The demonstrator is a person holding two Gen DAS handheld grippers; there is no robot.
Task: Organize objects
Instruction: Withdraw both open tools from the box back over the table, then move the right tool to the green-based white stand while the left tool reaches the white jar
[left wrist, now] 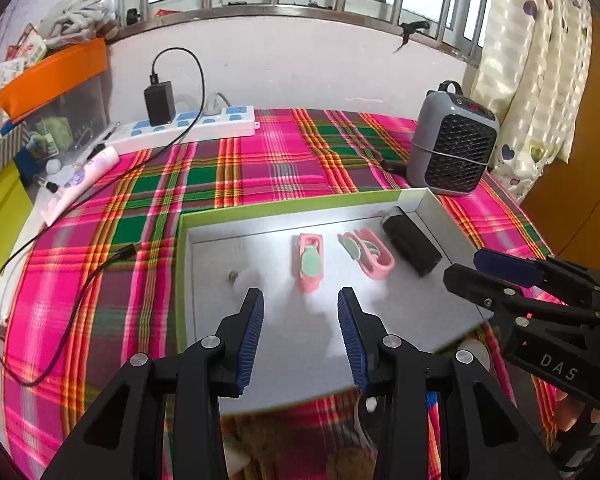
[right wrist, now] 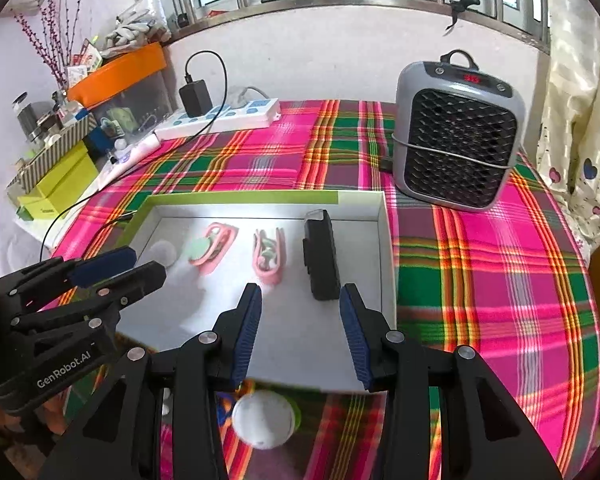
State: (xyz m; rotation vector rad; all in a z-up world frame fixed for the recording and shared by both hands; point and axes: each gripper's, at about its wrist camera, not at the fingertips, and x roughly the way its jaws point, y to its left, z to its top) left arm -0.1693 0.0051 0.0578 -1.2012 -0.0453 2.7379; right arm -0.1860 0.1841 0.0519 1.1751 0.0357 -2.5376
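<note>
Both my claws are spread with nothing between them: left claw (left wrist: 301, 300) and right claw (right wrist: 300, 296) hover over the near end of the tray (left wrist: 428, 204) on the plaid counter (left wrist: 260, 168). Two pink clips (left wrist: 311, 262) and a black box (right wrist: 320, 258) sit lined up inside it.

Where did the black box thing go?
The black box lies inside the white tray, at its right end near the tray's wall. Two pink clips sit to its left, the nearer pink clip right beside it, and the grey heater stands behind the tray.
</note>
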